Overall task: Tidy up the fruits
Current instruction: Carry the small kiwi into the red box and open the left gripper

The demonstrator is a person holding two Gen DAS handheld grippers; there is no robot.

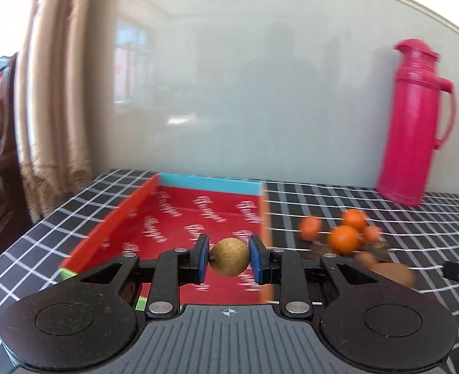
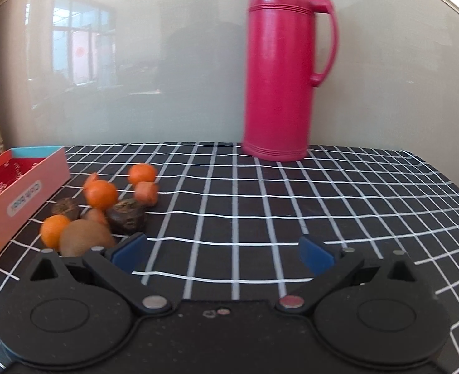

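Fruit sort on checked table, glossy wall behind

Pale reflective wall (image 2: pixel 167 62) w/ curtain (image 1: pixel 58 78) at 9 o'clock; black-white grid tablecloth (image 2: pixel 260 202); pink thermos (image 2: pixel 279 71) at 12; red box (image 1: pixel 173 218) at 9 of the fruit pile (image 2: pixel 104 205). Left gripper (image 1: pixel 229 257) clamps a tan round fruit (image 1: pixel 229 257) over the box; right gripper (image 2: pixel 223 254) jaws wide apart, holding nothing, pile at its 10 o'clock.

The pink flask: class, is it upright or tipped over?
Upright. The pink flask stands on its base on the checked tablecloth, lid at the top, handle vertical.
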